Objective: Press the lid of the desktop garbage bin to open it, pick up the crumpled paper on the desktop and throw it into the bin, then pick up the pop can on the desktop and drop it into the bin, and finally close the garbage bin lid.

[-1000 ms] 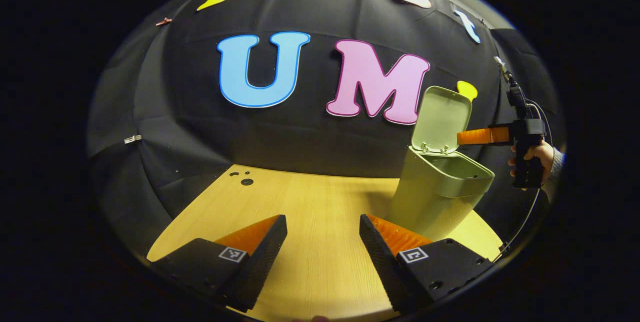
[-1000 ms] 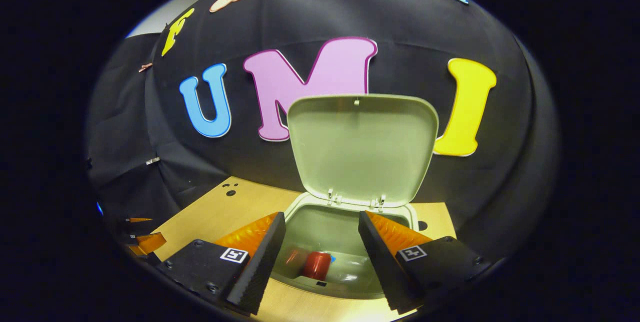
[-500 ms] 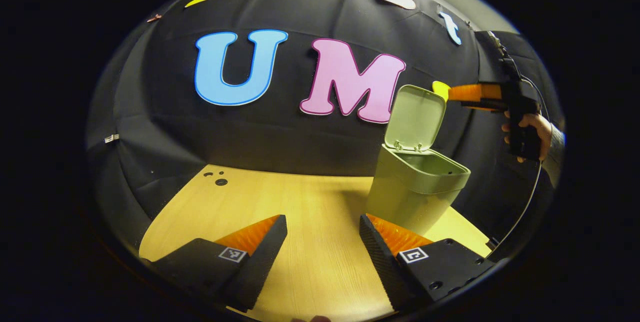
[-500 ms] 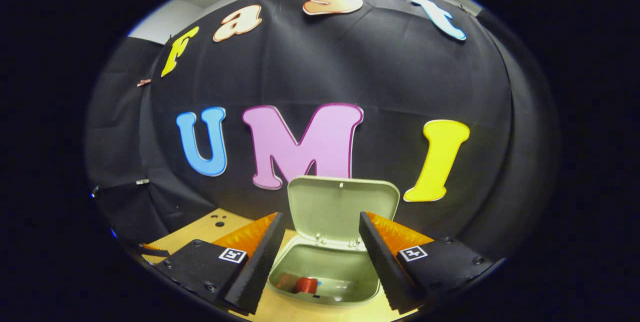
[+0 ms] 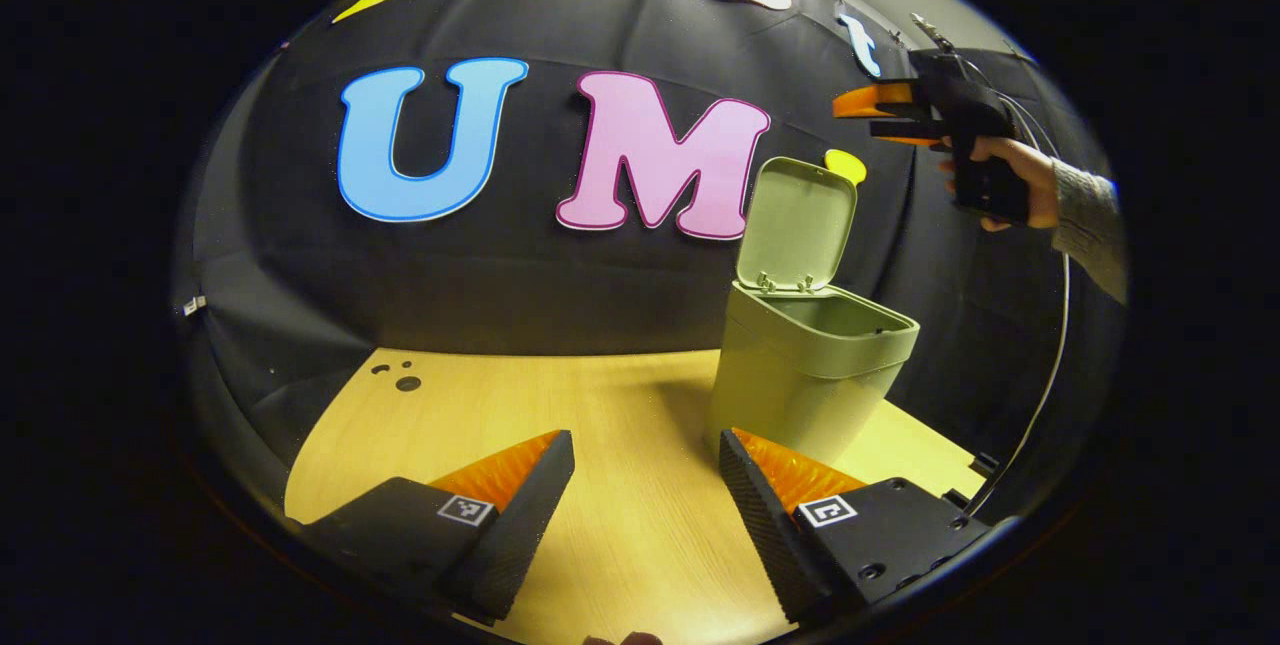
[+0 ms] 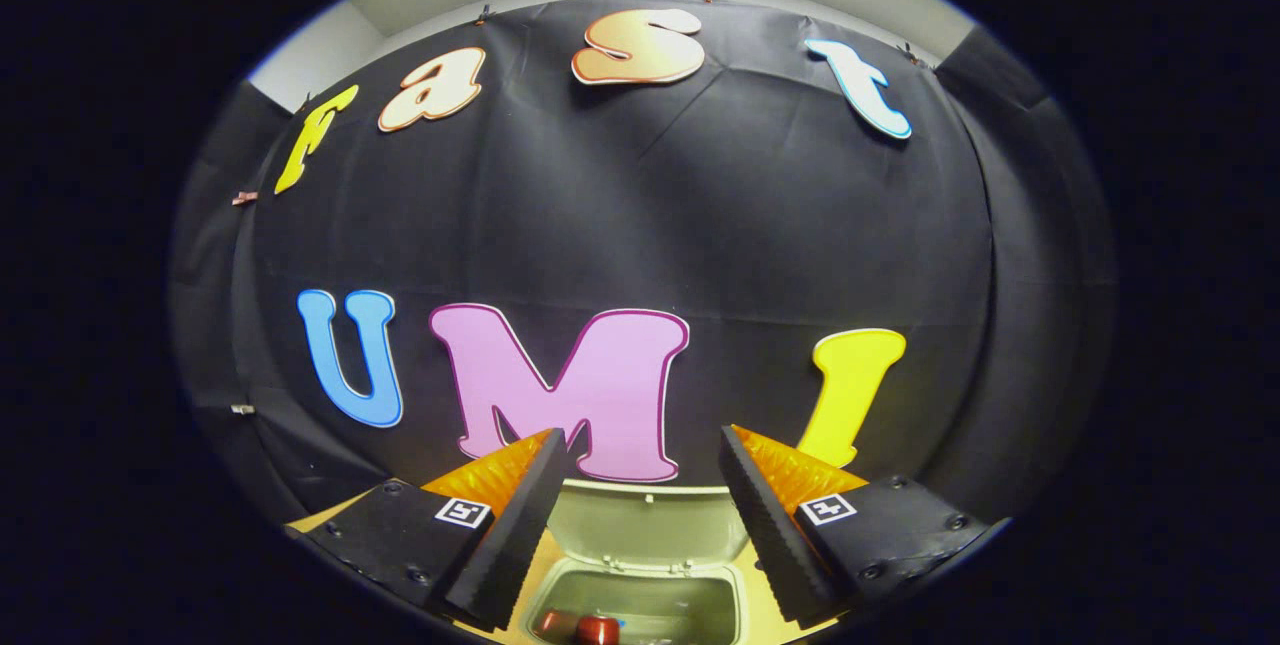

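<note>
A pale green desktop bin (image 5: 800,375) stands on the wooden table (image 5: 560,405) at the right, its lid (image 5: 798,223) swung up and upright. My left gripper (image 5: 645,485) hovers low over the table in front of the bin, open and with nothing between its fingers. My right gripper (image 5: 872,115) is held by a hand (image 5: 1015,180) high above and right of the lid. In the right gripper view the right gripper (image 6: 640,485) is open and looks down from above the bin (image 6: 640,600), where the red pop can (image 6: 590,628) lies inside. The crumpled paper is hidden.
Small dark holes (image 5: 400,377) mark the table's far left corner. A cable (image 5: 1040,395) hangs from the right gripper down past the table's right edge. The black cloth wall stands close behind the bin.
The right gripper has risen well above the bin and its lid, so the bin sinks to the bottom of its view. The left gripper's view has swung slightly, shifting the bin leftward.
</note>
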{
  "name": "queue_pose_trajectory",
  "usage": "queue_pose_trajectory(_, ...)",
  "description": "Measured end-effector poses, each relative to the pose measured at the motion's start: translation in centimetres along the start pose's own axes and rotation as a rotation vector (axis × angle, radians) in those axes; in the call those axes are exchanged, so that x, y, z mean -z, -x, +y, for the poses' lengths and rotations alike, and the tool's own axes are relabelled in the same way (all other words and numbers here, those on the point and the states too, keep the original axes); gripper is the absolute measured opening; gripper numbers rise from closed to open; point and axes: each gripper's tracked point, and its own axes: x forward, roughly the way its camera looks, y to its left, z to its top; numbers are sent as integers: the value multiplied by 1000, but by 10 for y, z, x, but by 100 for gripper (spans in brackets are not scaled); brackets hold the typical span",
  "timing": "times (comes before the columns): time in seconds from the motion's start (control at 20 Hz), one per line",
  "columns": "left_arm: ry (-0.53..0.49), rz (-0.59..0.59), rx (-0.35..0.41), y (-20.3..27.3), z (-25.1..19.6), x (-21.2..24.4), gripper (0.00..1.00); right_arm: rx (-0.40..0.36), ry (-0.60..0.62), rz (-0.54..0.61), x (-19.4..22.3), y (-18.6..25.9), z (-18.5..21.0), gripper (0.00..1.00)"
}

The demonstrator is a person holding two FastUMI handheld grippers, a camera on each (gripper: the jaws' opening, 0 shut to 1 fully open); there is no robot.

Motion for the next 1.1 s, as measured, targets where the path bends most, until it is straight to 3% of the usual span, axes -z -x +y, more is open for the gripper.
queue_pose_trajectory(0.2,3,-8,-2,3,12,1,95,1,36,19,3,-42,11,96)
queue_pose_trajectory(0.45,52,-13,-89,18,43,5,95,16,6,-31,-6,-66,7,92)
queue_pose_trajectory(0.6,47,-19,-134,28,58,6,96,32,-25,-15,0,-79,-4,96)
queue_pose_trajectory(0.85,79,-28,-187,38,67,7,96,35,-46,53,25,-94,-8,96)
queue_pose_trajectory(1.1,81,-24,-181,43,60,13,96,7,4,153,59,-92,1,96)
